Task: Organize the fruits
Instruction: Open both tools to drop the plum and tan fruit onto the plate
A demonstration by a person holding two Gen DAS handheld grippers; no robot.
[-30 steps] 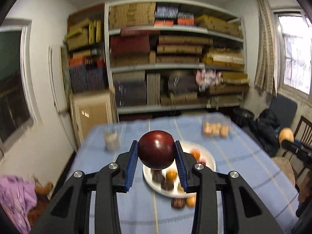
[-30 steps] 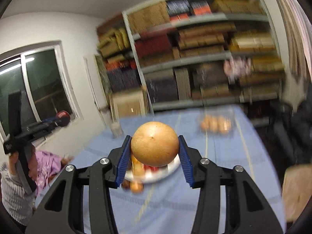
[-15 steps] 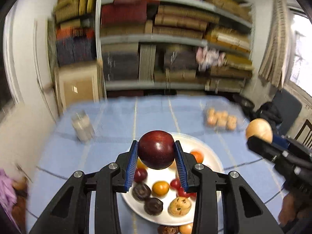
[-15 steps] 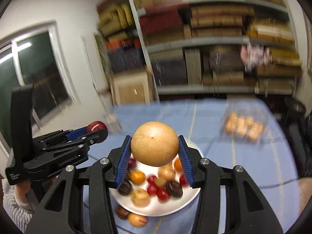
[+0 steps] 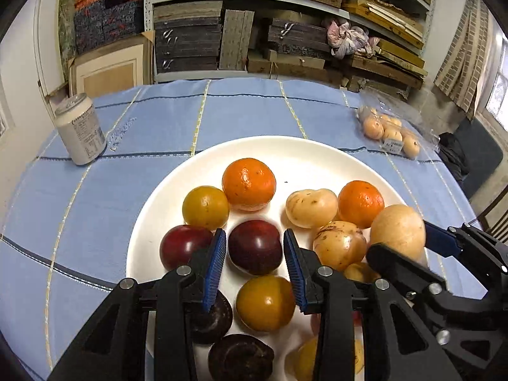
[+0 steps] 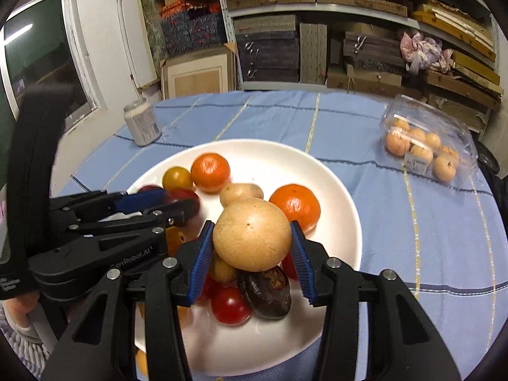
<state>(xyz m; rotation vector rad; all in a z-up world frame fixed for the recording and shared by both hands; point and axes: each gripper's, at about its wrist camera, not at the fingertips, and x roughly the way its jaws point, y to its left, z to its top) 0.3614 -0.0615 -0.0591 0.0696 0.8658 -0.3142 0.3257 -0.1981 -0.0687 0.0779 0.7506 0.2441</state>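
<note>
Left gripper (image 5: 255,252): I have it clenched on a dark red plum (image 5: 255,247), the blue pads pressed to its two sides, low over the near-left part of the plate.
Dark red plum: it sits between my left pads, right over the plate; whether it touches the plate I cannot tell.
Right gripper (image 6: 252,241): I have it grasping a tan round fruit (image 6: 252,234), pads tight on both sides, over the middle of the plate.
Tan round fruit: held above a dark wrinkled fruit (image 6: 265,293) and a red cherry tomato (image 6: 229,306), just near of an orange (image 6: 295,206).
White plate (image 5: 317,155): on the blue checked tablecloth (image 5: 152,120), already carrying oranges, yellow and red plums and pale tan fruits.
Second red plum (image 5: 184,249): on the plate, just left of my left gripper's left finger.
Yellow plum (image 5: 265,303): on the plate, just near of the fruit I hold on the left.
Grippers to each other: side by side over the plate, close together.
Can (image 5: 81,130): upright on the cloth, far left of the plate, well apart.
Clear fruit box (image 6: 428,146): far right on the cloth, holding small tan fruits.
</note>
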